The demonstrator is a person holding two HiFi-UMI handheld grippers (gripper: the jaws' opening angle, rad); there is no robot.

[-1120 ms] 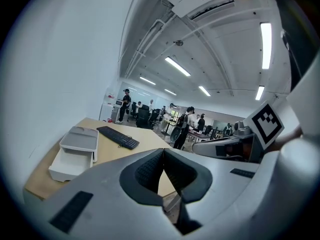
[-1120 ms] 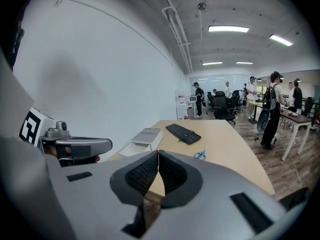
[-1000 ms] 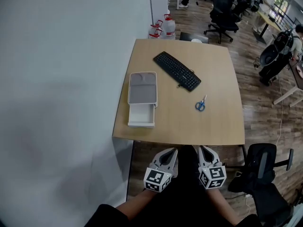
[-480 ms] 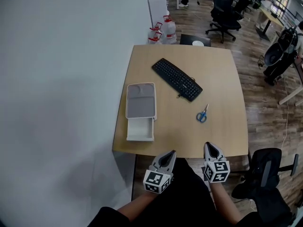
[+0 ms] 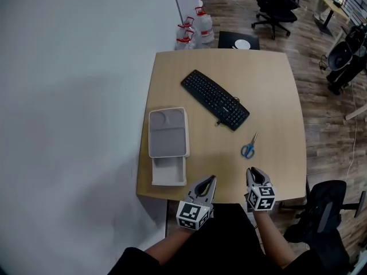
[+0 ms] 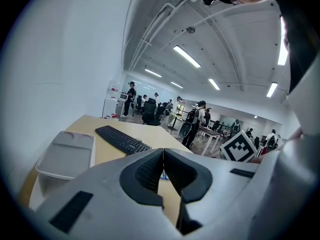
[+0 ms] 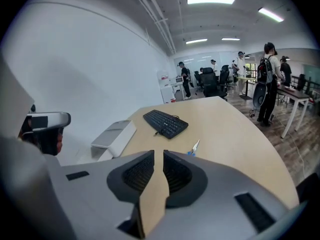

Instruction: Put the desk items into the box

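Note:
On the wooden desk lie a black keyboard and blue-handled scissors. A pale grey box sits at the desk's left edge, its white drawer pulled out toward me. My left gripper hovers at the near edge, shut and empty, a little right of the drawer. My right gripper is just short of the scissors; its jaws are opening, a narrow gap with nothing in it. In the right gripper view the scissors lie ahead of the gripper, with the keyboard beyond.
A white wall runs along the desk's left side. Water jugs stand on the floor past the far corner. A black office chair is at the lower right, more chairs and several people beyond.
Both grippers have come forward from below the desk's near edge to over it. The right one has drawn close to the scissors, and its jaws have parted slightly.

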